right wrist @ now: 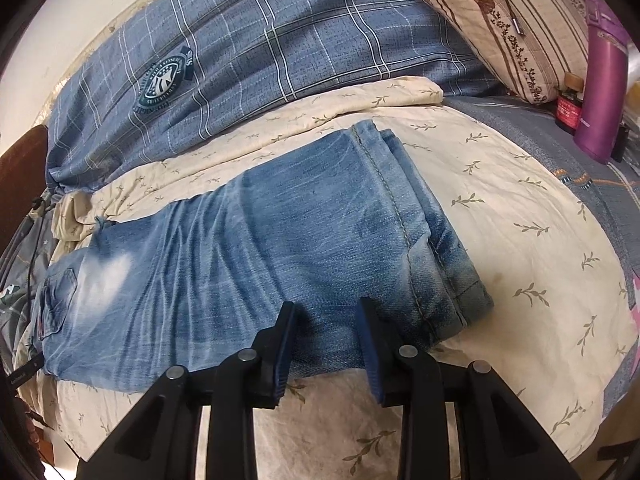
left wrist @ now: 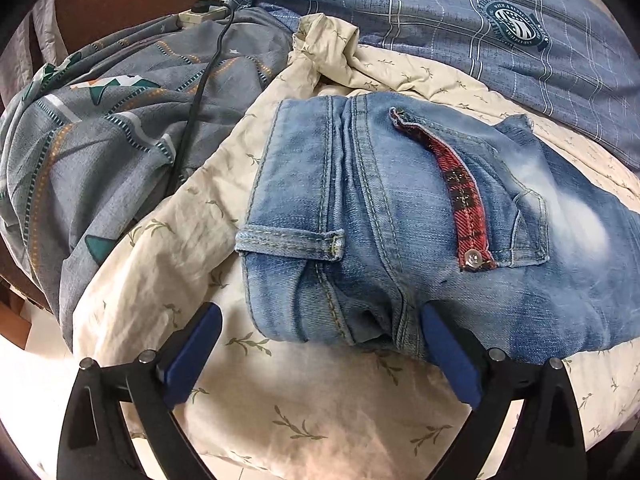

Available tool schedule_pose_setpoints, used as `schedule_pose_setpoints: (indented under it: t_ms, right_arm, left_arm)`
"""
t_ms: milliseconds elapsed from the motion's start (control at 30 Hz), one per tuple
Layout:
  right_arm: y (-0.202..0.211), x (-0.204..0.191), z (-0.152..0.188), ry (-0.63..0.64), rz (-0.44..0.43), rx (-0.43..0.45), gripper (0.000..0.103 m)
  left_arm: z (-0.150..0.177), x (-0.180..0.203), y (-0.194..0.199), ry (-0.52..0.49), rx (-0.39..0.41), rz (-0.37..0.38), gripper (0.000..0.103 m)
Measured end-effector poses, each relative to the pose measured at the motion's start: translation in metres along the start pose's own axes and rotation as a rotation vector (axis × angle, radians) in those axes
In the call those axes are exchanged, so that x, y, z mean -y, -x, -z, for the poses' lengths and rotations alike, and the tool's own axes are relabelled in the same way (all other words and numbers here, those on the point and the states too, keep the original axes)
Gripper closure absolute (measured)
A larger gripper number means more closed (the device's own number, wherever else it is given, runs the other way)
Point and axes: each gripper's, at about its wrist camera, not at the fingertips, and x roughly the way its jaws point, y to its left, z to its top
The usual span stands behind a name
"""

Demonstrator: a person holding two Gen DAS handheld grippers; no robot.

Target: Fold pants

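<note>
The jeans [right wrist: 248, 264] lie on the cream leaf-print quilt [right wrist: 500, 248] already doubled into a short stack, hems folded back, while the left gripper [left wrist: 320, 356], fingers wide, and the right gripper [right wrist: 326, 344], fingers narrower and empty, hover at the near edge, so at most one further fold appears to remain.

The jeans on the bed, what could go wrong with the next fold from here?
1. The jeans lie on a loose, wrinkled cream sheet; the open right gripper, at their near edge, might pinch sheet along with denim.
2. The open left gripper sits at the bulky waistband, so layers could slip and skew the fold.
</note>
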Motion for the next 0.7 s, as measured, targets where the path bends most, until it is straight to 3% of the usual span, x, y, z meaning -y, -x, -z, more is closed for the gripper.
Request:
schedule_pose_setpoints:
  t_ms: [200,367,467,533,700]
  right_arm:
    - [0.012,0.010,-0.007,-0.074,-0.053,-0.006,0.068]
    - [0.045,0.034,-0.004,-0.159,-0.118,0.068,0.066]
    - [0.066,0.054,0.003,-0.212,-0.123,0.120,0.038]
    - [0.079,0.066,0.010,-0.242,-0.122,0.162,0.037]
    - [0.083,0.071,0.016,-0.216,-0.082,0.146,0.037]
  left_arm:
    - [-0.004,0.006,0.021,-0.043,-0.015,0.022,0.004]
    - [-0.011,0.028,0.073,-0.105,0.119,0.062,0.004]
    - [-0.013,0.048,0.098,-0.150,0.177,0.083,0.004]
    - [-0.011,0.066,0.111,-0.192,0.197,0.104,0.004]
    - [-0.005,0.102,0.124,-0.275,0.203,0.147,0.004]
